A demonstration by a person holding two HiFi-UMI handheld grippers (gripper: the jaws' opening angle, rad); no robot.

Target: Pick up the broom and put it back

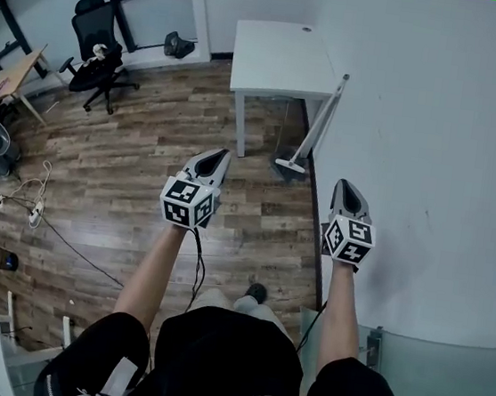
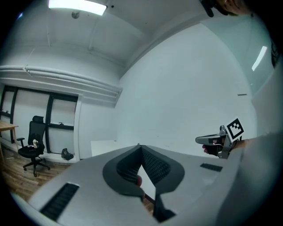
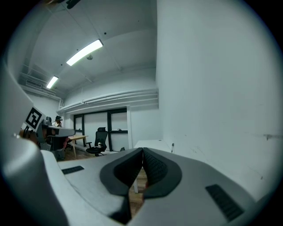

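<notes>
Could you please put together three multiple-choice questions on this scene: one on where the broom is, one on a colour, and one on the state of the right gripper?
1. Where is the broom?
A. leaning on the wall beside the white table
B. lying flat on the tabletop
C. hanging from the ceiling

2. What colour is the office chair?
A. red
B. white
C. black

3. How do the jaws of the right gripper stand?
A. wide apart
B. closed together, empty
C. closed on the broom's handle

Answers:
1 A: its handle slants up the wall by the table's corner, with its head on the floor.
2 C: seat and back are black in the head view.
3 B: the right gripper view shows the pads meeting with nothing between them.
</notes>
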